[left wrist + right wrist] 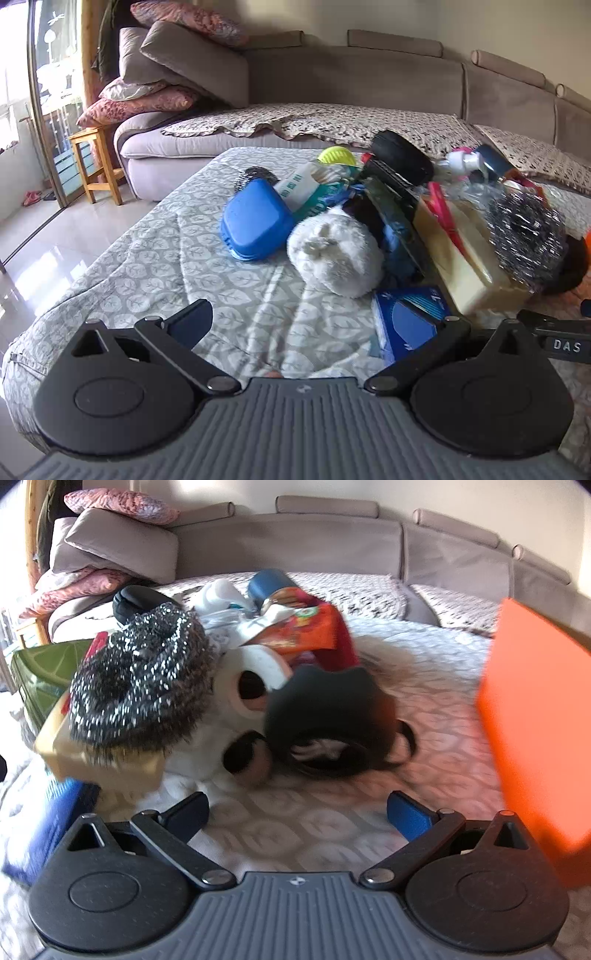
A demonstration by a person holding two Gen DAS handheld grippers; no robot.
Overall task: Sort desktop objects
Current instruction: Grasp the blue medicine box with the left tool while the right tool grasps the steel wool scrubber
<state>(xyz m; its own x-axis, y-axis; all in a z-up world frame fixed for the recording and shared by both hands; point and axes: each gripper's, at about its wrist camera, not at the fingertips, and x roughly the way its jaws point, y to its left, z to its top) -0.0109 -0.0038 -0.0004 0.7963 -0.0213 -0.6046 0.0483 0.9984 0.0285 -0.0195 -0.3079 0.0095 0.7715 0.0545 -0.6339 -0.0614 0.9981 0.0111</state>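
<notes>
Left wrist view: left gripper (317, 325) spread to its widest, holding nothing, low centre of frame; the task's heap sits mid-frame to right on the patterned cloth (155, 258), steel scourer (526, 229) perched on a cream box (476, 266) whose contents I cannot tell. Right wrist view: right gripper (297, 814) equally wide and empty; orange box (535, 716) at right edge, inside hidden. Risk, by my judgement: reaching into the heap nudges that box, so the scourer rolls off.

Scourer (140, 679) is shiny wire wool, rough as anything. Blue case (255, 221) looks like smooth glossy plastic, the white ball (334, 254) is fuzzy cloth. Tabletop (147, 258) has a matt printed cloth cover; orange box (535, 716) is matt.
</notes>
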